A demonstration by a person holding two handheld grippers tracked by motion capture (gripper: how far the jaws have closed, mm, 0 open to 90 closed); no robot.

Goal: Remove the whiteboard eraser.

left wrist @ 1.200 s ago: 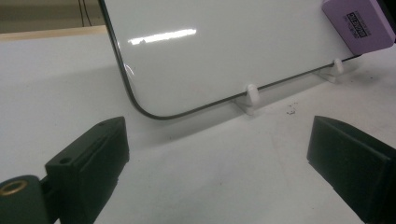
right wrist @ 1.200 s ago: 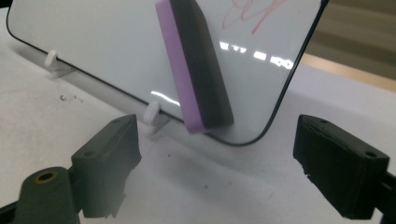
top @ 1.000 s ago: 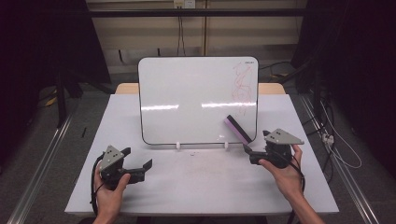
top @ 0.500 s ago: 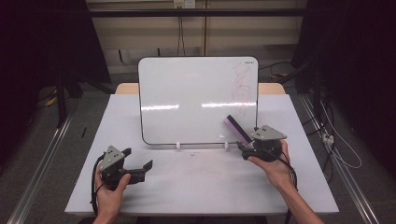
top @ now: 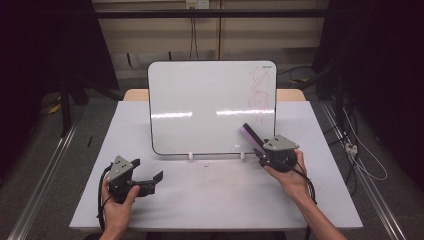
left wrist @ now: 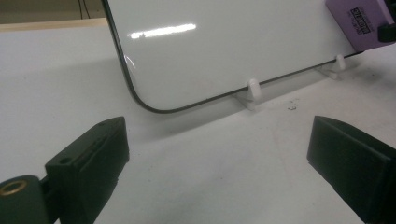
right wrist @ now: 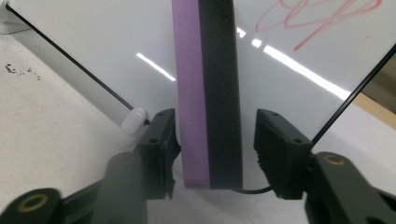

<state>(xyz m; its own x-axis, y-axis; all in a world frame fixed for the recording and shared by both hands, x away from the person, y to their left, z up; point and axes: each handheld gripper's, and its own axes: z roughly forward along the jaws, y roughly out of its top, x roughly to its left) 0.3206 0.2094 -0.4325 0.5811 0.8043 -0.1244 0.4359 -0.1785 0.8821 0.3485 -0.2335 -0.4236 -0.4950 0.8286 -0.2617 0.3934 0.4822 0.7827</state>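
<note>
A purple eraser (top: 248,133) with a black felt face (right wrist: 219,93) leans on end against the white board (top: 210,105), near its lower right corner. My right gripper (right wrist: 210,135) has the eraser between its jaws, which have just been closing. The left jaw touches the purple side, and a thin gap still shows between the right jaw and the felt. From above, the right gripper (top: 261,151) sits at the eraser's foot. My left gripper (top: 150,174) rests open on the table at the front left with nothing between its jaws (left wrist: 219,158). The eraser (left wrist: 362,21) shows far off there.
The board stands upright in two small white clips (top: 190,156) on the white table (top: 215,195). Red scribbles (top: 260,90) mark its upper right part. Dark specks (left wrist: 293,106) lie in front of it. Metal rails and cables run on the floor at both sides.
My right hand has moved left and forward to the foot of the eraser, and its jaws have narrowed around it. The left hand has stayed put.
</note>
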